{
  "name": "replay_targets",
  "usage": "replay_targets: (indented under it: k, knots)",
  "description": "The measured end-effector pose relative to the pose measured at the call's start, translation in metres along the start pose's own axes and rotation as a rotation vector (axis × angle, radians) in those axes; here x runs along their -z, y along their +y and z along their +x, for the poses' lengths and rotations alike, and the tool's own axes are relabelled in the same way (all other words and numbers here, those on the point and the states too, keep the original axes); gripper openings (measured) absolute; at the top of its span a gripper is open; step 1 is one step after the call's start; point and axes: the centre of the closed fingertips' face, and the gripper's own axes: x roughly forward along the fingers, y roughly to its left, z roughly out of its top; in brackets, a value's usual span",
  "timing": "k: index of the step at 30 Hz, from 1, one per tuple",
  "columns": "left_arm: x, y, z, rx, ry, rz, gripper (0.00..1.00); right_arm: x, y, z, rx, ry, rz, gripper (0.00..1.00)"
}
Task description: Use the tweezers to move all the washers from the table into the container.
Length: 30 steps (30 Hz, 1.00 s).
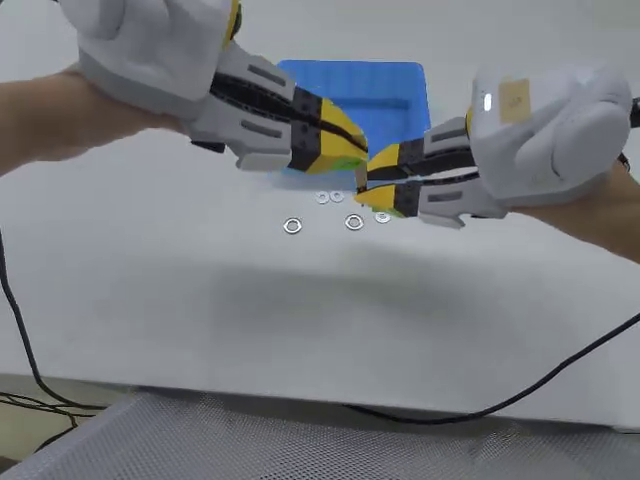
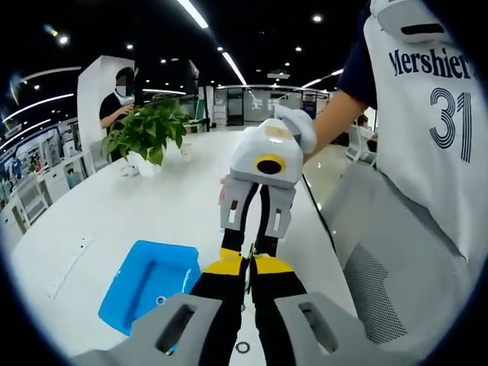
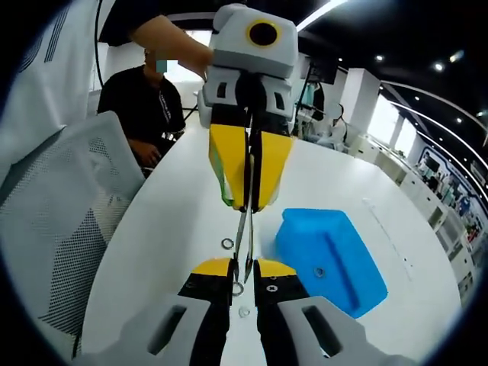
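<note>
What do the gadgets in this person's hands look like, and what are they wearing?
The left gripper and right gripper each have a white shell, grey side plates and black jaws tipped yellow; the right bears a tan sticker. Black cables trail nearby. The person wears a white jersey numbered 31 over a dark short sleeve.

Left tongs (image 1: 356,150), right tongs (image 1: 366,184), both white, yellow-tipped

Bright, even light from ceiling strips (image 2: 232,67). Soft broad shadow on near white table (image 1: 300,300). Head view slightly blurred, washers (image 1: 353,222) soft. Gripper views fisheye-bent at edges; tweezers (image 3: 245,229) sharp.
</note>
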Motion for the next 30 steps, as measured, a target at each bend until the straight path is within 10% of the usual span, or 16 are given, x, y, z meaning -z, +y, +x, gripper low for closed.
replay_targets:
  k: [10, 30]
  knots:
    - [0.028, -0.001, 0.006, -0.014, 0.029, -0.032, 0.06, 0.009, 0.009, 0.013, -0.022, -0.001, 0.044, 0.11]
    - [0.022, 0.003, 0.012, -0.017, 0.002, -0.036, 0.06, 0.017, 0.003, 0.016, -0.004, -0.009, 0.083, 0.11]
